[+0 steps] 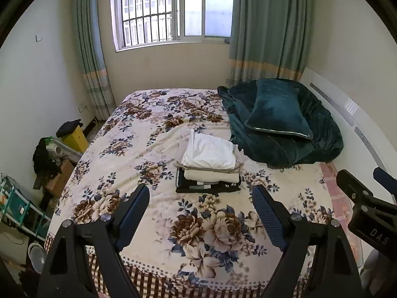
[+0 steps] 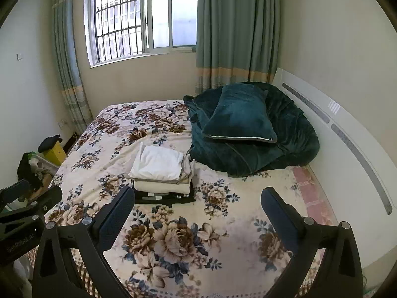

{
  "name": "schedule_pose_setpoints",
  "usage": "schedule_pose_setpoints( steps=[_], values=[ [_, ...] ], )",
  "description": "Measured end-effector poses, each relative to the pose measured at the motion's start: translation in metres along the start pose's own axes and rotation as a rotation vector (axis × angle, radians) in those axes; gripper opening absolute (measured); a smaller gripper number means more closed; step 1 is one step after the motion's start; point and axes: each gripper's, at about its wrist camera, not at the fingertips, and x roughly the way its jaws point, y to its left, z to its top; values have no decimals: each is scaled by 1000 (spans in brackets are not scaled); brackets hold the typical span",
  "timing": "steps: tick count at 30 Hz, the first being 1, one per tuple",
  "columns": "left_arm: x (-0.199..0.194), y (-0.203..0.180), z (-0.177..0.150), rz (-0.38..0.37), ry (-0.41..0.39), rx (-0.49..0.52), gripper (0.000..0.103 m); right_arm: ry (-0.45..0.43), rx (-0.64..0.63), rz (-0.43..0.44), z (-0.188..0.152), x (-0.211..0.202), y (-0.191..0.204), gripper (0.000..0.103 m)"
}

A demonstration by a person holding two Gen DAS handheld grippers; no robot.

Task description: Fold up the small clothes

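A stack of folded small clothes (image 1: 209,166) lies on the floral bedspread (image 1: 153,134) in the middle of the bed: a white piece on top, cream ones under it, black ones at the bottom. It also shows in the right wrist view (image 2: 161,173). My left gripper (image 1: 200,193) is open and empty, held above the bed's near part, just short of the stack. My right gripper (image 2: 198,196) is open and empty, beside it to the right. Each gripper shows at the edge of the other's view, the right gripper (image 1: 367,198) and the left gripper (image 2: 24,203).
A dark teal quilt (image 1: 285,134) with a teal pillow (image 1: 278,109) on it lies at the bed's far right by the white headboard (image 2: 347,129). Left of the bed stand a yellow box (image 1: 74,136), cartons and dark clothes (image 1: 46,159). A window and curtains are behind.
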Motion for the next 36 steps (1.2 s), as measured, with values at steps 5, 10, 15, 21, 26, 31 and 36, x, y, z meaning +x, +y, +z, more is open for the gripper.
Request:
schedule_pose_setpoints(
  steps=[5, 10, 15, 21, 26, 31, 36],
  values=[
    [-16, -2, -5, 1, -21, -9, 84, -17, -3, 0, 0, -14, -4, 103],
    [-25, -2, -6, 4, -37, -17, 84, -25, -2, 5, 0, -24, -8, 103],
    [-29, -4, -6, 8, -40, -30, 85, -17, -16, 7, 3, -27, -7, 103],
    [-38, -8, -7, 26, -55, -37, 103, -13, -22, 21, 5, -23, -12, 103],
    [-39, -7, -7, 35, -60, -42, 103, -23, -31, 28, 7, -20, -14, 103],
    [-42, -4, -8, 45, -61, -58, 103, -25, -38, 37, 9, -20, -13, 103],
    [-45, -1, -9, 56, -62, -68, 103, -23, -39, 40, 10, -20, -11, 103]
  ],
)
